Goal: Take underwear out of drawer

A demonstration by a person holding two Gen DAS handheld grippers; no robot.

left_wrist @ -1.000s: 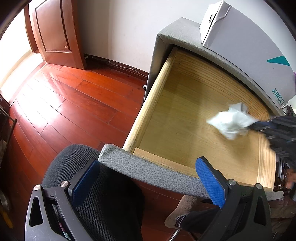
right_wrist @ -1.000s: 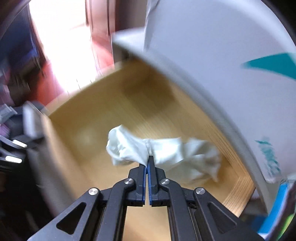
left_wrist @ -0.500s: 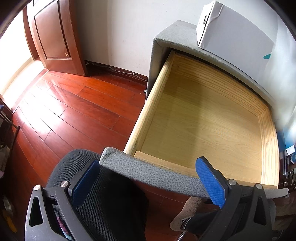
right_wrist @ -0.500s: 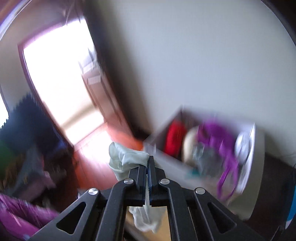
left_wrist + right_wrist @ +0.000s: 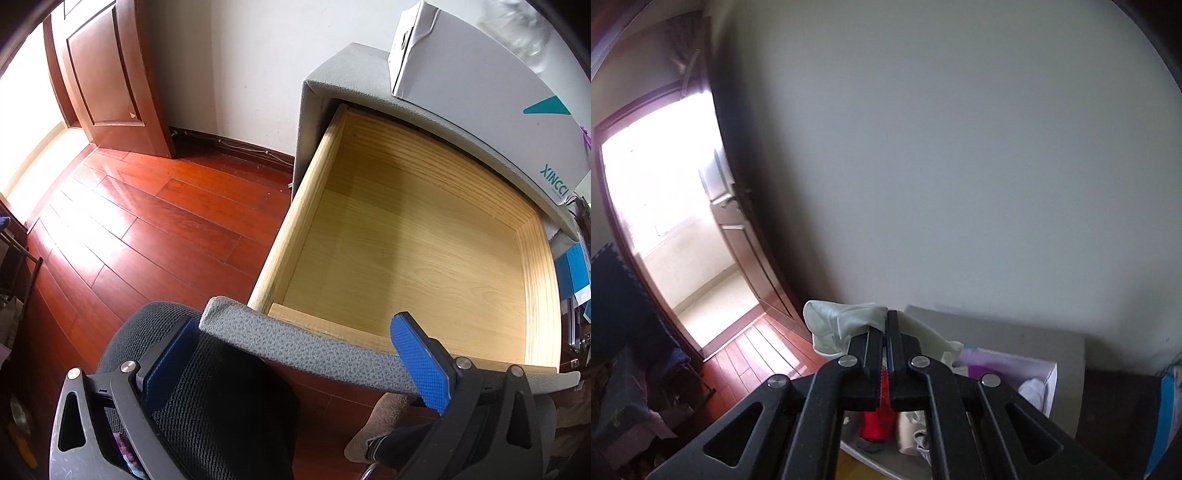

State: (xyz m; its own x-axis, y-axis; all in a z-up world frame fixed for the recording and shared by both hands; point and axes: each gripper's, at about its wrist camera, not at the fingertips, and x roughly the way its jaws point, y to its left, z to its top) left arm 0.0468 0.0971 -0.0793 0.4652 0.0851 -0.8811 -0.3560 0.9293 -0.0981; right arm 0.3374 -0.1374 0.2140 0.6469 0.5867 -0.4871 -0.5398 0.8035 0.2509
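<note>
Raised right tongs (image 5: pixel 886 325) pinch white underwear (image 5: pixel 836 323).

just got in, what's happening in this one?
The right gripper is shut on white underwear, held up in the air above a white box of clothes. The left gripper is open, straddling the grey front of the pulled-out drawer. Nothing shows on the drawer's wooden bottom.
</note>
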